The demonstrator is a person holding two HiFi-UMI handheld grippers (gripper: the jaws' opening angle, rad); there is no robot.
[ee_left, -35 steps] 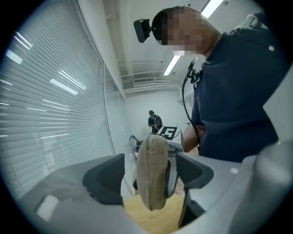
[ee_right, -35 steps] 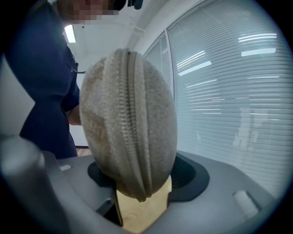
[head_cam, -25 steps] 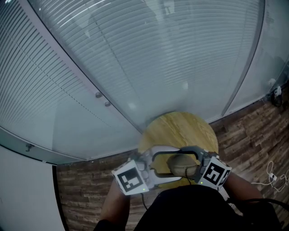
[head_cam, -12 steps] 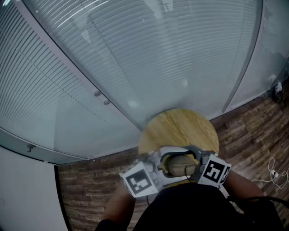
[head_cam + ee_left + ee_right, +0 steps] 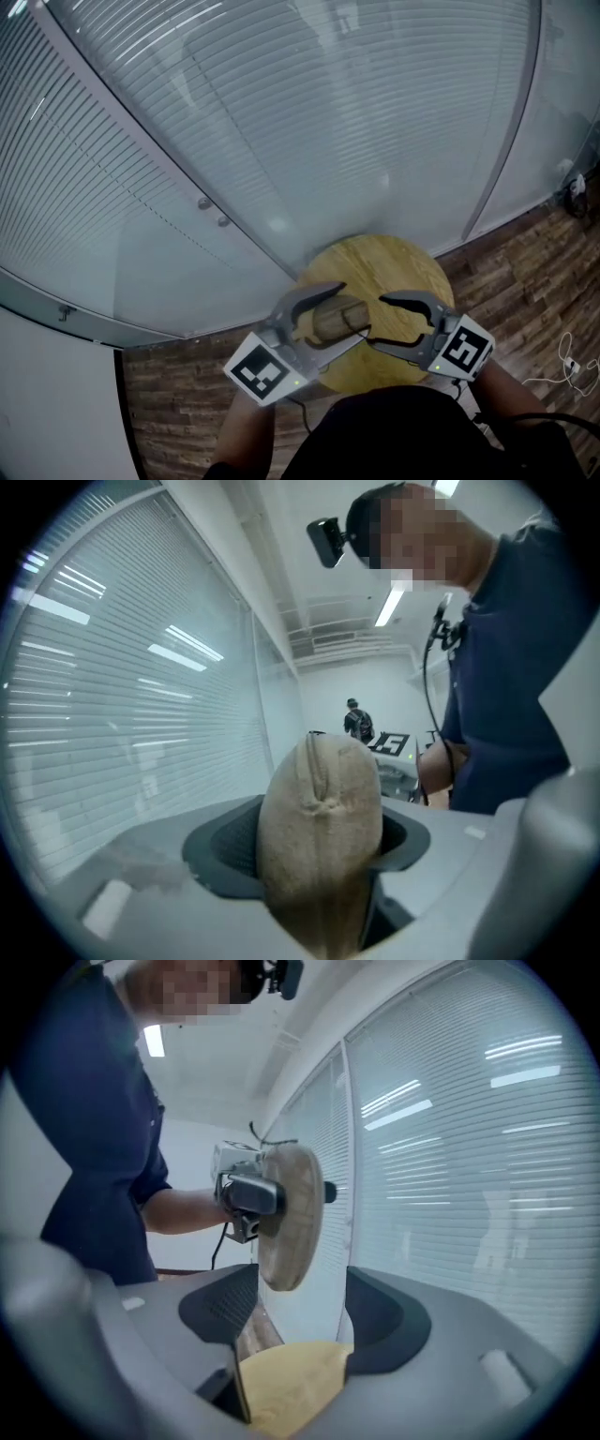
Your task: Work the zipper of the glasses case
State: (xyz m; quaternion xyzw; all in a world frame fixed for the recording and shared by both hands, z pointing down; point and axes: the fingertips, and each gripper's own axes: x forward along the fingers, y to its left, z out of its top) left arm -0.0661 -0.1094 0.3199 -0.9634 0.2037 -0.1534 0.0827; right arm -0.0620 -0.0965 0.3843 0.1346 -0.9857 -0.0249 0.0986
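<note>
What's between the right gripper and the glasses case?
Nothing: right gripper and glasses case stand apart, only wooden table below, per head view; right gripper view shows its jaws empty too.

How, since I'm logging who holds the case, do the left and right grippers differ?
The left gripper has its jaws pressed on the case, having just closed further; the right gripper has its jaws apart. The left gripper holds the case off the table; the right gripper holds nothing. Both point toward each other above the table.

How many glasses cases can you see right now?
1: the beige fabric glasses case, held above the round wooden table in the left gripper, whose fingers have just closed further on it. No other shows.
</note>
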